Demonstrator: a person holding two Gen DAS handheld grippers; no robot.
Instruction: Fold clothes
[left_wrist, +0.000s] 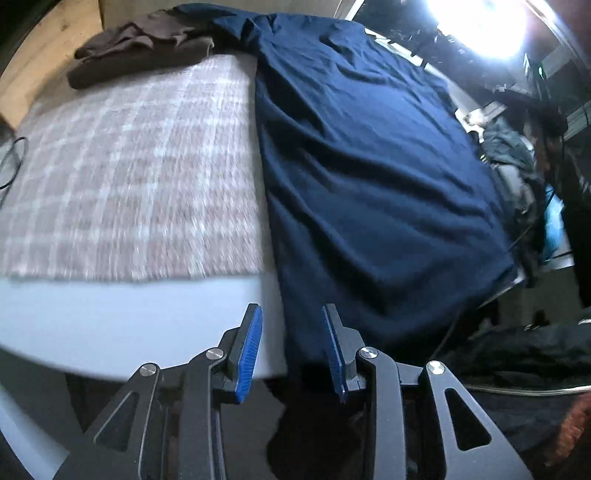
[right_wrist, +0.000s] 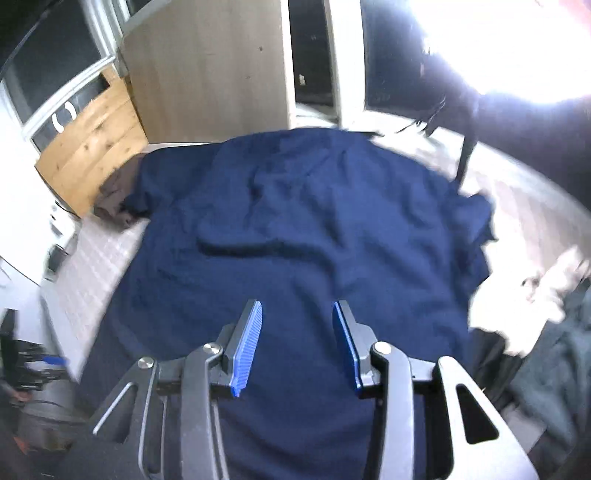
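Left gripper (left_wrist: 291, 347): jaws apart, nothing between the blue pads (left_wrist: 250, 350). It hangs over the near edge of the bed, right where the navy garment (left_wrist: 369, 177) drapes off the side. Right gripper (right_wrist: 297, 345): jaws apart too, empty, poised above the garment's near hem, pads clear of the cloth as far as the view shows.

The navy garment (right_wrist: 295, 229) is spread mostly flat and wrinkled across the bed, near hem hanging over the white mattress edge (left_wrist: 129, 314). In the left wrist view it covers the right half of the surface. A sleeve reaches the far left corner and lies against a folded brown garment (left_wrist: 140, 51) there.

Surface: pink-and-white plaid cover (left_wrist: 129, 166), bare on the left half, motion-blurred. A black cable (left_wrist: 13, 162) loops at its left edge.

Room: pine headboard panel (right_wrist: 92, 147) and a pale wood cabinet (right_wrist: 210, 70) behind the bed. Window glare (left_wrist: 484, 26) blows out the upper right in both views. A pile of grey and white clothes (left_wrist: 517, 170) sits past the bed's right side. Dark fabric (left_wrist: 517, 354) lies low at the right, beside the left gripper.
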